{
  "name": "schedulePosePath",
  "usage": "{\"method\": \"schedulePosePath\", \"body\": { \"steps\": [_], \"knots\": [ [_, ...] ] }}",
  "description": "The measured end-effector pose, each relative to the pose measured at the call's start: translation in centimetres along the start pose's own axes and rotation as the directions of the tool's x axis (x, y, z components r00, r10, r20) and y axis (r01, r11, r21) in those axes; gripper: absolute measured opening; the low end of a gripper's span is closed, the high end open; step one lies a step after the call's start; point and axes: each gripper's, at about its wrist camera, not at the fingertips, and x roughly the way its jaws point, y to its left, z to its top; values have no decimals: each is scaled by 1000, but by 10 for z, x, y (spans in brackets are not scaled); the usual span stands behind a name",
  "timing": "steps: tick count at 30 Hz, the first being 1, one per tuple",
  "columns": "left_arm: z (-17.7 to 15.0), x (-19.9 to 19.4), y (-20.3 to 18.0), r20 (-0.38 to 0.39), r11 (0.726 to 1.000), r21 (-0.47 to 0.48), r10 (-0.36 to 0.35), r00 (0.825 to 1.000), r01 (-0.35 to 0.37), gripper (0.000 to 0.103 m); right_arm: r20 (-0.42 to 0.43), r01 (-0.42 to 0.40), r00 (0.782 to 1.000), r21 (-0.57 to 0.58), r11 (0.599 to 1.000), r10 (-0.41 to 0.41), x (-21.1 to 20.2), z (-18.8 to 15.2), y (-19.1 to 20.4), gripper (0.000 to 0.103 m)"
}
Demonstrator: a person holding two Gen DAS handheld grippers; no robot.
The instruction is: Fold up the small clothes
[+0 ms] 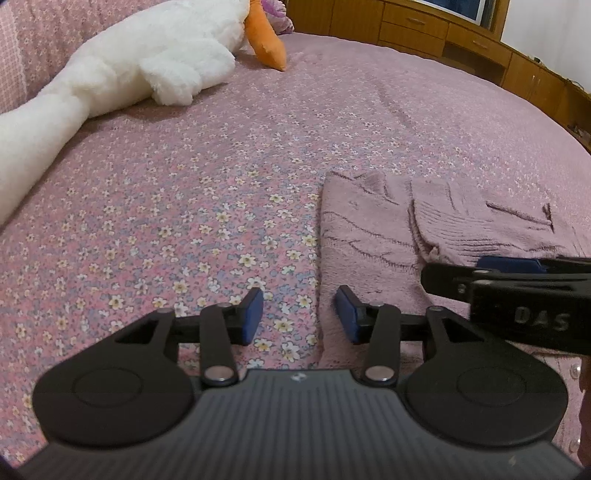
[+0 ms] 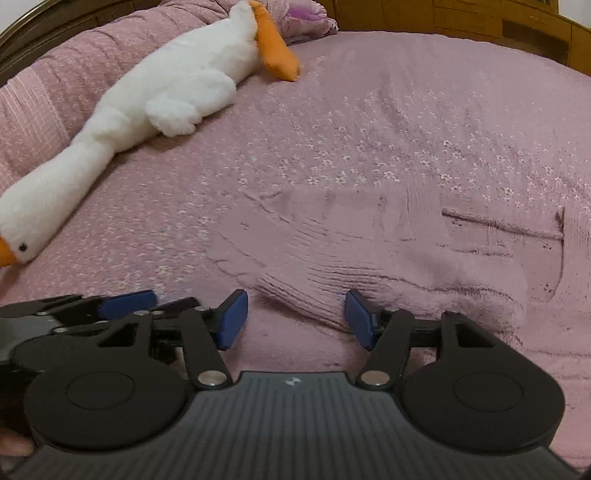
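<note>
A small pink knitted sweater (image 1: 369,229) (image 2: 369,251) lies flat on the flowered pink bedspread (image 1: 184,206), with one ribbed sleeve (image 1: 461,225) folded across its body. My left gripper (image 1: 299,315) is open low over the sweater's left edge; its right pad is above the knit and its left pad above the bedspread. My right gripper (image 2: 295,319) is open, and the ribbed sleeve end lies between its blue pads without being pinched. The two grippers are close side by side: the right gripper (image 1: 517,280) shows at the left wrist view's right edge, the left gripper (image 2: 125,299) at the right wrist view's left edge.
A long white plush goose (image 1: 147,62) (image 2: 166,92) with orange feet lies across the far left of the bed. A pillow (image 2: 303,14) sits at the head. Wooden cabinets (image 1: 443,29) stand beyond the bed's far edge.
</note>
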Motion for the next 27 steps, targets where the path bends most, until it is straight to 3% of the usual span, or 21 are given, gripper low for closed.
{"method": "schedulePosePath", "body": {
  "steps": [1,2,4,11,16,21,27],
  "knots": [
    [0,0,-1,1,1000,6,3,1000,-3,46,3,17,1000,-25,1000,-17,1,0,2,58],
    [-1,0,-2,2,1000,10,6,1000,-6,46,8,45,999,-46,998,-45,3,-1,5,30],
    [-1,0,-3,6,1000,20,12,1000,-12,47,45,72,996,-33,997,-71,-4,2,4,9],
    [-2,0,-5,14,999,38,28,1000,-28,50,266,-1,963,140,990,-37,-86,16,-42,8],
    [-4,-2,-6,16,999,37,30,999,-30,50,351,34,929,247,968,-122,-143,10,-87,8],
    [-4,-2,-6,18,999,38,31,999,-31,50,357,124,903,319,940,-240,-184,-22,-131,8],
    [-4,-2,-5,20,999,35,31,999,-31,50,251,209,901,465,860,-354,-189,-87,-187,8]
  ]
}}
